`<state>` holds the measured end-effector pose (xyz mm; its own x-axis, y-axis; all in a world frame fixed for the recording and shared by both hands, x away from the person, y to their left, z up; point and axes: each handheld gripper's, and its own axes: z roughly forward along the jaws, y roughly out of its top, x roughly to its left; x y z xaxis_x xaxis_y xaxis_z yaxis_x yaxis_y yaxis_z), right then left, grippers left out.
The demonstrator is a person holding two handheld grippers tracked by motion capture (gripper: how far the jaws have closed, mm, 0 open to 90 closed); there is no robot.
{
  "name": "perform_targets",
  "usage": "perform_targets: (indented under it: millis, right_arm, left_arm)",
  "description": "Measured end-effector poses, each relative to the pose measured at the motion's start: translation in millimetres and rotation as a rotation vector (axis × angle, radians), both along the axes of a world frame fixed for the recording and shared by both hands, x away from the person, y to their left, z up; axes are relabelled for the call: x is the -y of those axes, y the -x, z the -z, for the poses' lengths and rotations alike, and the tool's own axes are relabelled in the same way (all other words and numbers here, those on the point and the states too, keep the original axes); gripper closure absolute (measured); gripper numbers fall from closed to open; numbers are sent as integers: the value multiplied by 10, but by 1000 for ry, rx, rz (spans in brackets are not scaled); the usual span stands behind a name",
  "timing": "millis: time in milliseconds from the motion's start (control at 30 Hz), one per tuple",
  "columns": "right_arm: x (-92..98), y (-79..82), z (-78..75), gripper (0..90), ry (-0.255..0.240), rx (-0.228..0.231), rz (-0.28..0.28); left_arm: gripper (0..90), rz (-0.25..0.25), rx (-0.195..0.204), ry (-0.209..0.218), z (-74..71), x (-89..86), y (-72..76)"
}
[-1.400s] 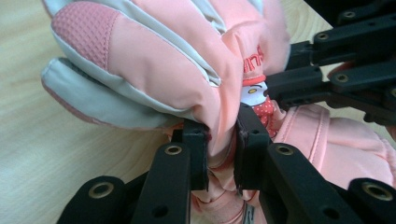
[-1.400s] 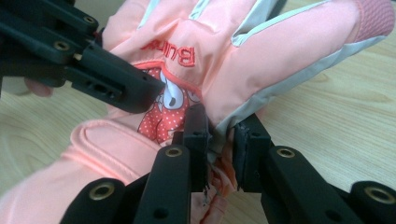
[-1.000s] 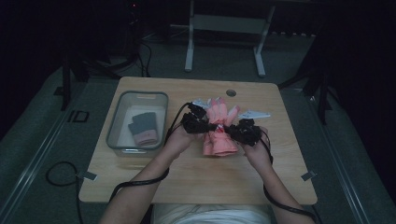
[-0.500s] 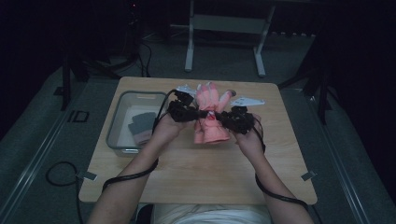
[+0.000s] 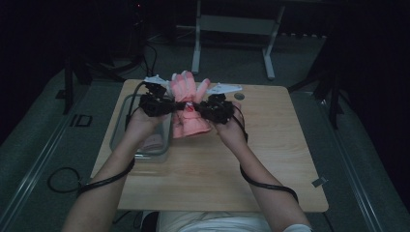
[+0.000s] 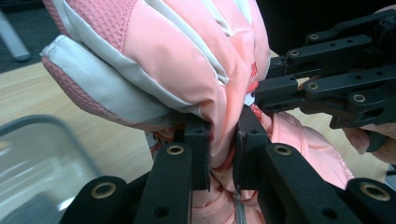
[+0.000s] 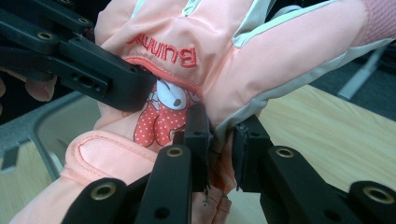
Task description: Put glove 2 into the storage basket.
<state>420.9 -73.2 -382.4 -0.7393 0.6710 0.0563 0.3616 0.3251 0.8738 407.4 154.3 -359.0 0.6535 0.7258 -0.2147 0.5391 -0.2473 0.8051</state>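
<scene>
The pink glove [image 5: 187, 108], pinched between the left gripper [image 5: 170, 107] and right gripper [image 5: 197, 108], has been carried up and leftward in the high view, away from the bench [image 5: 270, 159] centre. It is now hung beside the clear container [image 5: 118, 126], whose contents have become largely hidden behind the left hand [image 5: 140, 123].

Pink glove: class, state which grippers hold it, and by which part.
Both hold the pink glove. The left gripper pinches one side edge near the wrist; the right gripper pinches the opposite edge, below the thumb.
</scene>
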Motion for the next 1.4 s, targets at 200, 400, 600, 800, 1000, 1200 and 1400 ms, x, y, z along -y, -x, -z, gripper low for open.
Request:
perform_targets:
  millis: [200,400,600,800,1000,1200,1400]
  right_arm:
    - [-390,-60,-103,781,-7,8,-48]
    - [-781,-126,-109,780,-2,-3,-92]
    - [-1085,-203,39,780,25,-35,-116]
    - [-1218,-295,321,780,58,-98,-114]
    - [-1299,-363,638,779,90,-167,-109]
    - [-1375,-376,798,778,109,-198,-105]
    - [-1513,-438,928,751,130,-252,-79]
  left_arm:
    - [786,-42,9,-5,-92,-319,47]
    - [786,-98,2,8,-80,-695,91]
    - [786,-136,-53,36,152,-1014,44]
    - [786,-149,-125,75,437,-1115,-43]
    - [785,-167,-222,111,845,-1198,-122]
    - [783,-183,-262,125,1024,-1271,-139]
    - [744,-243,-305,34,1109,-1292,-231]
